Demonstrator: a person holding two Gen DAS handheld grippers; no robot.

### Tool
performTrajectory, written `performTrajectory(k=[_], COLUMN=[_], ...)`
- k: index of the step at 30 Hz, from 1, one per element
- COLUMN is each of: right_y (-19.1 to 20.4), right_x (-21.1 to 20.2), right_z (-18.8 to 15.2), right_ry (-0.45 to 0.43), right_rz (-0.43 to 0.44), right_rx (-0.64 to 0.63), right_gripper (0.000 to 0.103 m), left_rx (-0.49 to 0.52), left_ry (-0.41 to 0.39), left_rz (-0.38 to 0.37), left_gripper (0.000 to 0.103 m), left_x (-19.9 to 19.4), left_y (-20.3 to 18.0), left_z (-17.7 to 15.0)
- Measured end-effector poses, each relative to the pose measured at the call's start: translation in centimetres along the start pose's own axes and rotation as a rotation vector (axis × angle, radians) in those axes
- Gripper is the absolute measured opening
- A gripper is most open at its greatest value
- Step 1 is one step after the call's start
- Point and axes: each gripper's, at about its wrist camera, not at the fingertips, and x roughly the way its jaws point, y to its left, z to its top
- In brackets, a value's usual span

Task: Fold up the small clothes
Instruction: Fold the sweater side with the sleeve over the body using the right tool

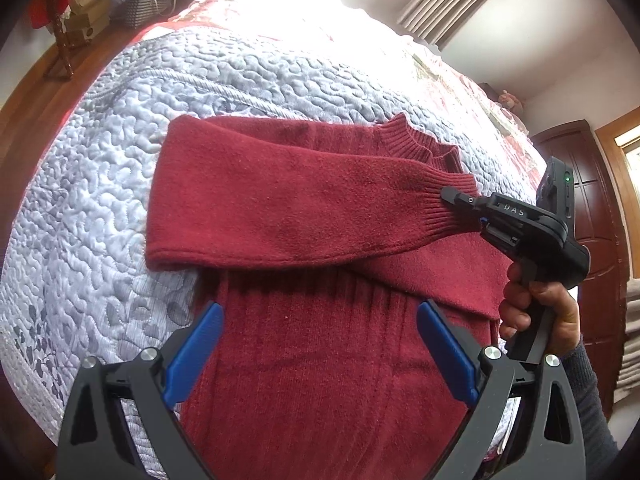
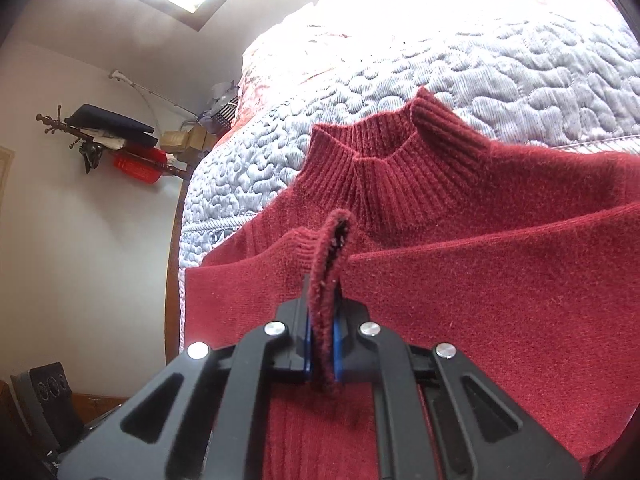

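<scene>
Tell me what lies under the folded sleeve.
Under the sleeve lies the sweater's body, on the quilt. Whatever the sleeve covers is hidden.

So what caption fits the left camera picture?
Right gripper pinches the red sweater cuff across the bed.

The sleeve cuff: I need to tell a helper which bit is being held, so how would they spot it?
Find the grey quilted bedspread and the dark red sweater lying on it. One sleeve is folded across its chest; follow it to the ribbed cuff. It is the one part pinched in the right tool, unlike the ribbed collar.
</scene>
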Motion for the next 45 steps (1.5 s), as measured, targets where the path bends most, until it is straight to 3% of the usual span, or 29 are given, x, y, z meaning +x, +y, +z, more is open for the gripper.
performTrajectory(k=[7, 12, 15, 18, 24, 28, 43, 45], right_y=[-1.5, -5.2, -7.2, -8.6, -11.9, -13.0, -17.9, -18.2], right_x=[-3.4, -5.1, -5.7, -6.2, -7.2, -8.2, -10.6, -10.8], right_z=[0.9, 0.9, 0.1, -0.8, -2.2, -2.8, -5.1, -5.2], right_ry=[-0.067, -0.081, -0.081, -0.08, -0.091, -0.106, -0.135, -0.139], right_rz=[-0.024, -0.058, -0.074, -0.082, -0.083, -0.088, -0.089, -0.059], right_rx=[0.036, 0.096, 0.13, 0.153, 0.22, 0.234, 0.316, 0.328], right_gripper=[0.006, 0.006, 0.006, 0.006, 0.006, 0.006, 0.006, 0.013], left_rx=[-0.023, -0.167, -0.198, -0.246, -0.352, -0.411, -0.319, -0.314], left_ry=[0.001, 0.002, -0.036, -0.061, -0.077, -0.06, 0.011, 0.049], left_rz=[-0.004, -0.064, -0.057, -0.127, -0.346, -0.434, -0.483, -0.482], left_gripper=[0.097, 0.097, 0.097, 0.097, 0.097, 0.097, 0.097, 0.098], left_x=[-0.7, -0.4, -0.7, -0.6, 1.1, 2.6, 7.4, 8.6], left_y=[1.0, 6.3, 8.7, 10.5, 12.0, 12.3, 7.0, 6.7], left_z=[-0.7, -1.1, -1.0, -0.6, 0.6, 1.2, 4.0, 3.9])
